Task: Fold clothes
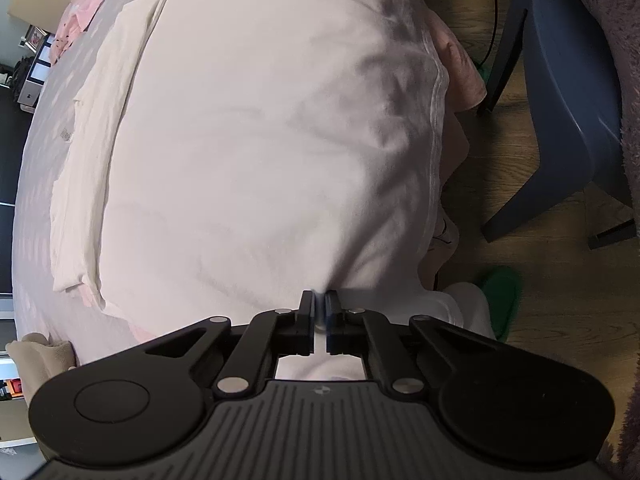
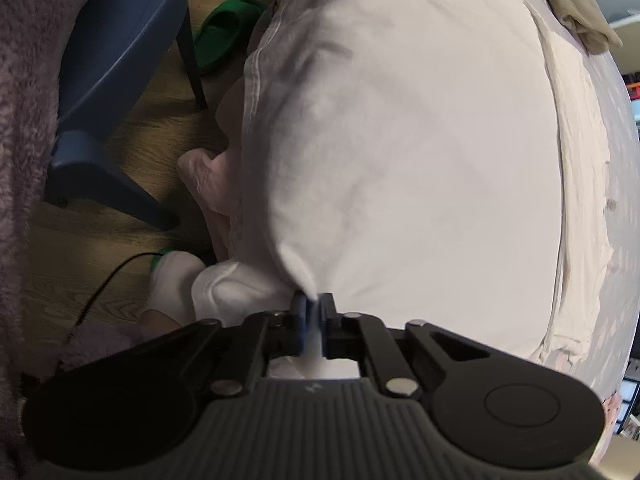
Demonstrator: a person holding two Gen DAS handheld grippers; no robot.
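A large white garment (image 1: 260,140) lies spread over the bed, its hemmed edge hanging over the bed's side towards the floor. In the left wrist view my left gripper (image 1: 319,304) is shut on a pinch of this white cloth at its near edge. The same white garment (image 2: 400,160) fills the right wrist view, where my right gripper (image 2: 314,306) is shut on another bunched bit of its near edge. Cloth pokes out between both pairs of jaws.
A second cream garment (image 1: 92,152) lies flat beside the white one, and pink clothes (image 1: 84,8) sit further off. The bed sheet (image 1: 36,184) is pale lilac. A blue chair (image 1: 560,100) stands on the wood floor, with a green slipper (image 2: 228,28) nearby. A person's white-socked foot (image 2: 176,280) shows below.
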